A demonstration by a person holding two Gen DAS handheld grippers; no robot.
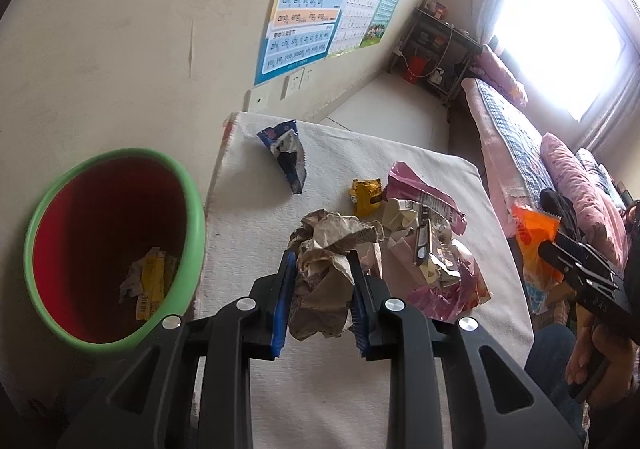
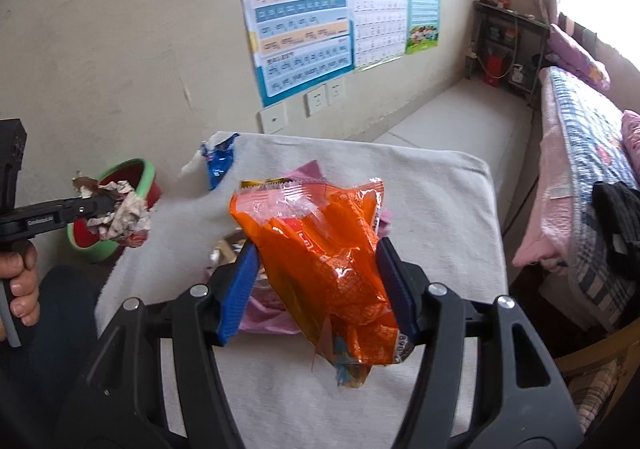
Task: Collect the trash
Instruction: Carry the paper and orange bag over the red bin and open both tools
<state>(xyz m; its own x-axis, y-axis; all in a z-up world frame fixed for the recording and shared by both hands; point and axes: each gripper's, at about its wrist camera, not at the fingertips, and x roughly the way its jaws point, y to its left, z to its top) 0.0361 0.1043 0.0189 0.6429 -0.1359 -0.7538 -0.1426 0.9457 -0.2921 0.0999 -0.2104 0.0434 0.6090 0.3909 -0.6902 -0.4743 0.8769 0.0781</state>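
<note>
Two hand-held tools are each carrying a piece of trash above a table (image 1: 400,389) draped in a white cloth, so the step in hand looks like the carry toward the bin. The left tool (image 1: 320,281) is clamped on a ball of crumpled brown paper (image 1: 324,269), which hangs clear of the cloth. The right tool (image 2: 316,285) grips a shiny orange snack bag (image 2: 320,257), its jaws about half spread around the puffy packet, also lifted off the table. The bin, a red bucket with a green rim (image 1: 200,217), stands just beside the table's left edge, below cloth level, and already holds a few yellow and white scraps (image 1: 148,285). The left load is nearer to it; the next move likely calls for swinging that tool over the rim and opening the jaws, with the right one following. The two tools would need to take turns at the mouth to avoid colliding. Trash left on the table: a blue wrapper (image 1: 286,153) near the far edge, a small yellow packet (image 1: 366,195), and a heap of pink bags and cartons (image 1: 428,233). Wall posters (image 2: 296,9) hang behind, and a bed (image 2: 580,153) lies to the right.
</note>
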